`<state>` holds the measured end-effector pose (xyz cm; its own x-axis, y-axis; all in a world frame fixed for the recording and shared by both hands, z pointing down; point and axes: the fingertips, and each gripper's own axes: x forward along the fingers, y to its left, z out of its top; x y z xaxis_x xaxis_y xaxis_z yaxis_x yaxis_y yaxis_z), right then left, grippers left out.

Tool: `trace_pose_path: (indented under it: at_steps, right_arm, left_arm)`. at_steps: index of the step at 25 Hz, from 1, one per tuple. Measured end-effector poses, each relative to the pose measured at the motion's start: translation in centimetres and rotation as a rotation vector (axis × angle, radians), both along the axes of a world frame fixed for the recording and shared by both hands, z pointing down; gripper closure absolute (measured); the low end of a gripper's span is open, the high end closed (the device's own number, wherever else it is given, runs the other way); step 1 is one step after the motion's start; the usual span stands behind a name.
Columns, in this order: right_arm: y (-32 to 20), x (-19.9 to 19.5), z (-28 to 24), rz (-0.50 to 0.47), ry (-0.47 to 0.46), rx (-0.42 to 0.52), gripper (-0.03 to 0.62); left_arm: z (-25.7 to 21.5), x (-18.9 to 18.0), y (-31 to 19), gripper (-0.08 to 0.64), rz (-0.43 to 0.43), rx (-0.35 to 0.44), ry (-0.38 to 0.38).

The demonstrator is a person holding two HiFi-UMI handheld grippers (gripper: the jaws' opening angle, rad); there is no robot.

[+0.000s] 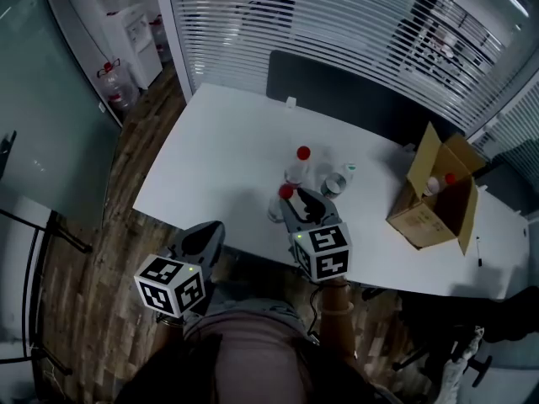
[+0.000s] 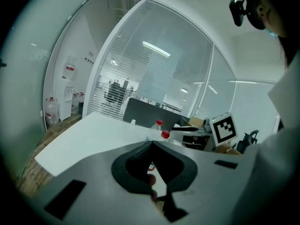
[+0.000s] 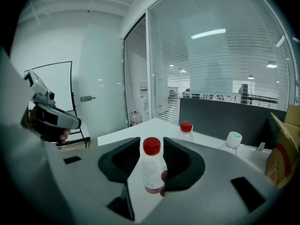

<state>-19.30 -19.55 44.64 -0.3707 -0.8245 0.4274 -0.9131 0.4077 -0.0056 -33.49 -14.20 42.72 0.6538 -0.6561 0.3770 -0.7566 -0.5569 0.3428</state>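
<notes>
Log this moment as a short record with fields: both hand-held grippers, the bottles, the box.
left hand-held gripper: jaws together, empty, by the near edge of the white table
right hand-held gripper: jaws apart around an upright red-capped bottle
other bottles: second red-capped bottle and white-capped bottle, farther back
cardboard box: open, table's right, third red-capped bottle inside

Four bottles (image 1: 285, 199), one cardboard box (image 1: 421, 217)
</notes>
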Motion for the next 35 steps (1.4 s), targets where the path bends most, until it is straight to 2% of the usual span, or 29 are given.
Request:
trace_pose_path:
  at_steps: [13, 21, 35]
  right_arm:
    - [5.5, 5.2, -0.8, 0.013, -0.088, 0.013, 0.443]
    - [9.2, 9.2, -0.8, 0.059, -0.045, 0.021, 0.535]
    - [16.1, 15.5, -1.7, 0.093, -0.054, 0.039, 0.543]
  left_arm:
    - [0.2, 5.8, 4.4, 0.552, 0.012, -0.001, -0.008]
    - [0.1, 9.3, 7.5, 0.552, 0.025, 0.011, -0.015]
    - [-0.4, 15.7, 13.4, 0.552, 0.078, 0.034, -0.025]
